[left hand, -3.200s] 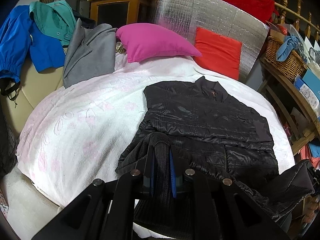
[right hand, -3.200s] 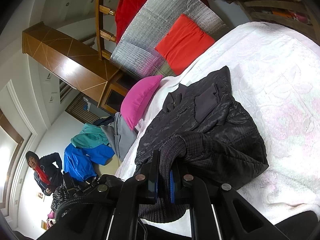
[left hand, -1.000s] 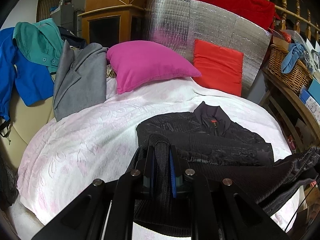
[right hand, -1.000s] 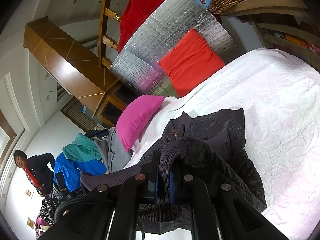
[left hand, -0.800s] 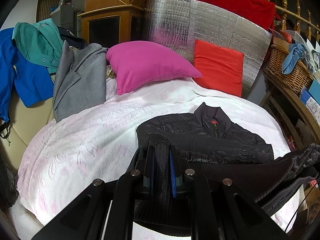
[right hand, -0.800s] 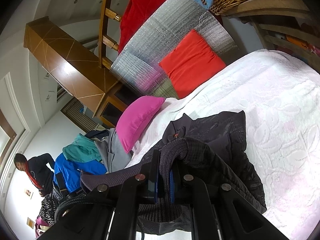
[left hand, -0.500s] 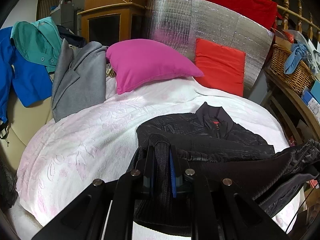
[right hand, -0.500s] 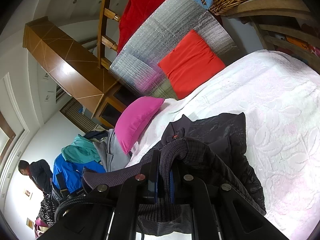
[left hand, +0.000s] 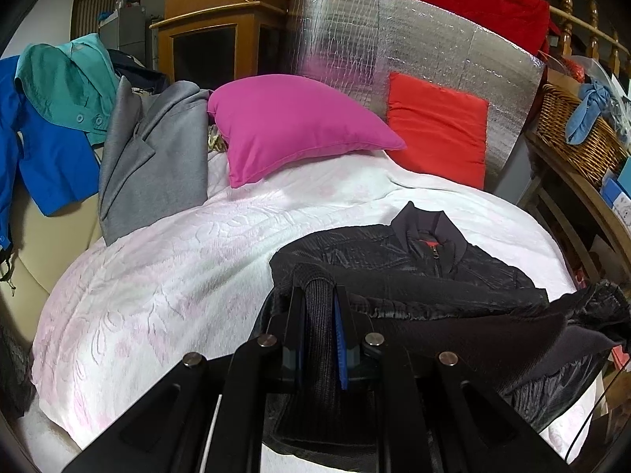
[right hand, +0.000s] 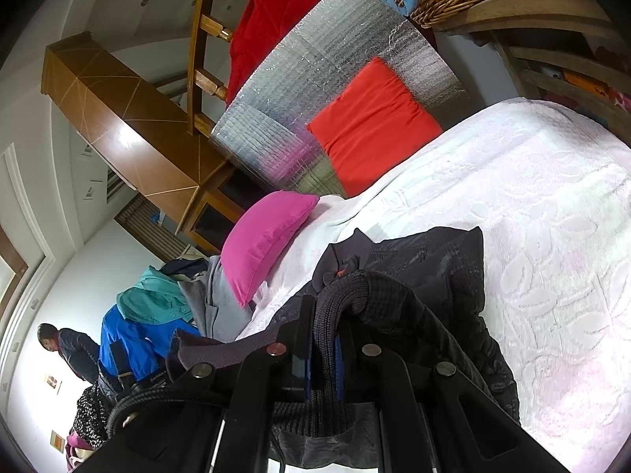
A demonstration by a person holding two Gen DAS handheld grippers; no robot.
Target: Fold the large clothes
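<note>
A black quilted jacket (left hand: 398, 264) lies on the white bedspread (left hand: 165, 276), collar toward the pillows. Its lower half is lifted off the bed and carried toward the collar. My left gripper (left hand: 319, 303) is shut on the ribbed knit hem at the jacket's left corner. My right gripper (right hand: 324, 315) is shut on the ribbed hem at the other corner; the jacket (right hand: 441, 272) shows bunched below it. The hem stretches between the two grippers and hangs to the right in the left wrist view.
A pink pillow (left hand: 292, 126), a red cushion (left hand: 437, 126) and a silver foil panel (left hand: 394, 51) stand at the bed's head. Grey, teal and blue garments (left hand: 150, 149) hang at the left. A wicker basket (left hand: 575, 134) sits on shelves at the right. A person (right hand: 67, 347) stands beyond the bed.
Both grippers have carried the jacket's hem up and toward the collar, so the lower half is doubled over. In the last second they have only crept slightly further.
</note>
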